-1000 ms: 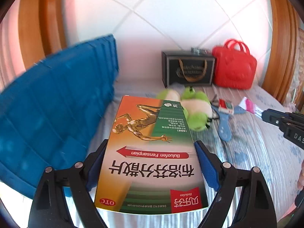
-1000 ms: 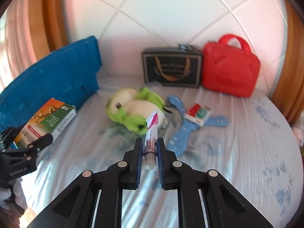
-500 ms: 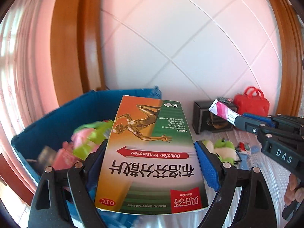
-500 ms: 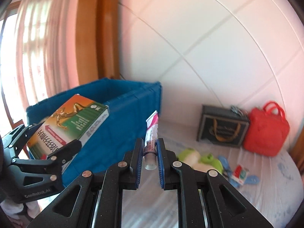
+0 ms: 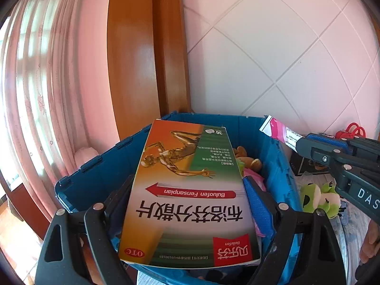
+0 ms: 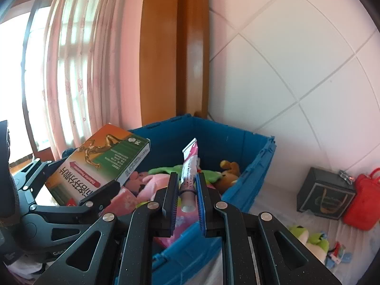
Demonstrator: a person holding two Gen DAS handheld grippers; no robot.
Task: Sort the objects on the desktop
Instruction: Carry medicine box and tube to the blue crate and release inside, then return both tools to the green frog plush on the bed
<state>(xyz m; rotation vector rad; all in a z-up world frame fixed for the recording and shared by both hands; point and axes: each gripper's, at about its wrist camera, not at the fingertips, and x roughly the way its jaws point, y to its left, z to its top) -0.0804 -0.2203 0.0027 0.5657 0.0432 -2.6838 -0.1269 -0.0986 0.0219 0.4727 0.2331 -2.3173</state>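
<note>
Medicine box (image 5: 190,194) reading "Buluofen Fensanpian", "OTC" sits clamped in left jaws; right jaws pinch a pink tube (image 6: 188,166).

Wall (image 6: 296,54): white tile, square, laid on the diagonal, thin grey joints. Wooden frame (image 6: 173,47): orange-brown, glossy, upright, stood against the tiled wall at its left edge. Curtain (image 6: 78,66): sheer pink, small flower print, hung in folds left of the frame. Window (image 6: 14,76): behind the curtain, dark frame, bright daylight came through. Tabletop (image 6: 280,204): covered in pale cloth with faint blue print, creased.
</note>
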